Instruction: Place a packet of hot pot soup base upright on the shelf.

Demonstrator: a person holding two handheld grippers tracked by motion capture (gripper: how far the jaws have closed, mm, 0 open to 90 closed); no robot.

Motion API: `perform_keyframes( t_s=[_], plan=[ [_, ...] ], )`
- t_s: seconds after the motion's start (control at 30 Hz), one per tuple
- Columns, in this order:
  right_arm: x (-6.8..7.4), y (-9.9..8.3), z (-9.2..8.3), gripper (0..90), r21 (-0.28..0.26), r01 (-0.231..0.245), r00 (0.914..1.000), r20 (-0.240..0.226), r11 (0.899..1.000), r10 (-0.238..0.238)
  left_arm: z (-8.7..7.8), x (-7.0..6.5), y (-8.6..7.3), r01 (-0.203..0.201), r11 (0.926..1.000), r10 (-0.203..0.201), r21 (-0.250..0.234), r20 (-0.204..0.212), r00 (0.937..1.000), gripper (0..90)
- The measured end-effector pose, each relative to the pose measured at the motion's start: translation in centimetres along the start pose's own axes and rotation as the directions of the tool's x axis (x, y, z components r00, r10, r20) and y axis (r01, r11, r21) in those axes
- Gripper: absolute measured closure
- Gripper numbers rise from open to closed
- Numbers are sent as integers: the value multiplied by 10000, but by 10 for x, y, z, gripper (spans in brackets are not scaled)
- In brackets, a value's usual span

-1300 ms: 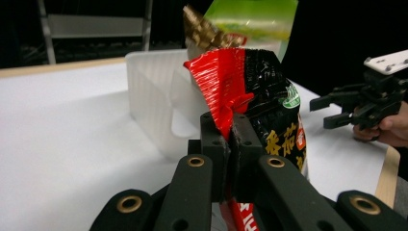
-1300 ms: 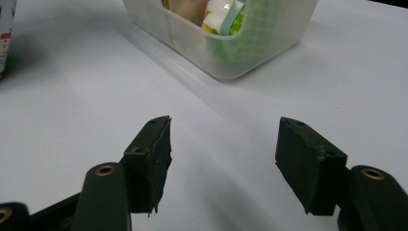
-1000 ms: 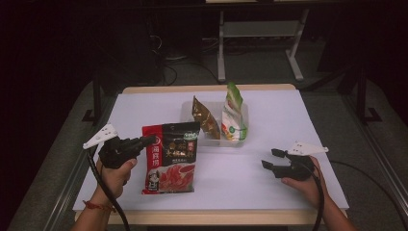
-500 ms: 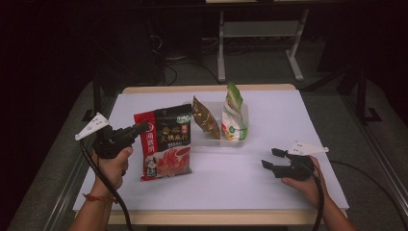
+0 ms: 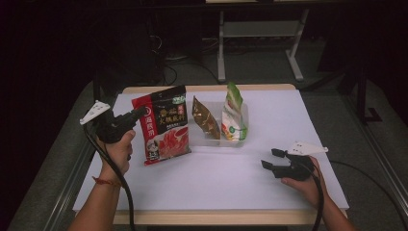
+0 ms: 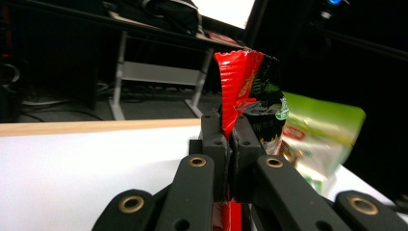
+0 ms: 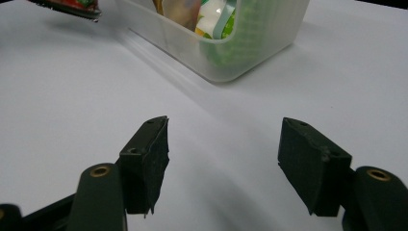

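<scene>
Left gripper (image 5: 139, 114): fingers clamped on red pouch (image 5: 163, 127), at 9 o'clock of clear tub (image 5: 243, 126).
Right gripper (image 5: 271, 159): fingers wide apart, holding nothing, above counter (image 5: 216, 178) at 4 o'clock.

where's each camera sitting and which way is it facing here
High view: above the person's side of the table, looking forward and down; both forearms and tongs show.
Left gripper view: rides the left tongs, looking along black jaws clamped on the red seasoning packet.
Right gripper view: rides the right tongs, low over the table, open jaws facing the clear plastic bin.
Shared: the red packet and the green pouch show in all three views.
</scene>
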State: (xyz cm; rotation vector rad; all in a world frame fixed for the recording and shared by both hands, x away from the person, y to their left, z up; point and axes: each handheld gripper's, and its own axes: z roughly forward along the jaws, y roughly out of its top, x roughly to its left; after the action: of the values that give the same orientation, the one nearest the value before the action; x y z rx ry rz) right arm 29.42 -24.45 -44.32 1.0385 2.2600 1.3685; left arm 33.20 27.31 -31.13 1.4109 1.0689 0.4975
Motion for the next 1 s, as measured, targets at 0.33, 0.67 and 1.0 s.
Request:
perform_keyframes(
  t_s=[0.33,0.67,1.0],
  plan=[
    [0,0,1,347,31,-2,10000,-66,10000,2,19,-1,16,491,9984,-508,-295,-611,9968,882],
    [1,-1,1,346,129,28,10000,-28,9999,-28,43,-12,19,508,9965,-588,-660,-1257,9903,885],
    [2,-4,7,341,558,146,9998,-128,9983,-140,62,-22,37,5,9938,-255,-1110,-2236,9744,886]
  ],
)
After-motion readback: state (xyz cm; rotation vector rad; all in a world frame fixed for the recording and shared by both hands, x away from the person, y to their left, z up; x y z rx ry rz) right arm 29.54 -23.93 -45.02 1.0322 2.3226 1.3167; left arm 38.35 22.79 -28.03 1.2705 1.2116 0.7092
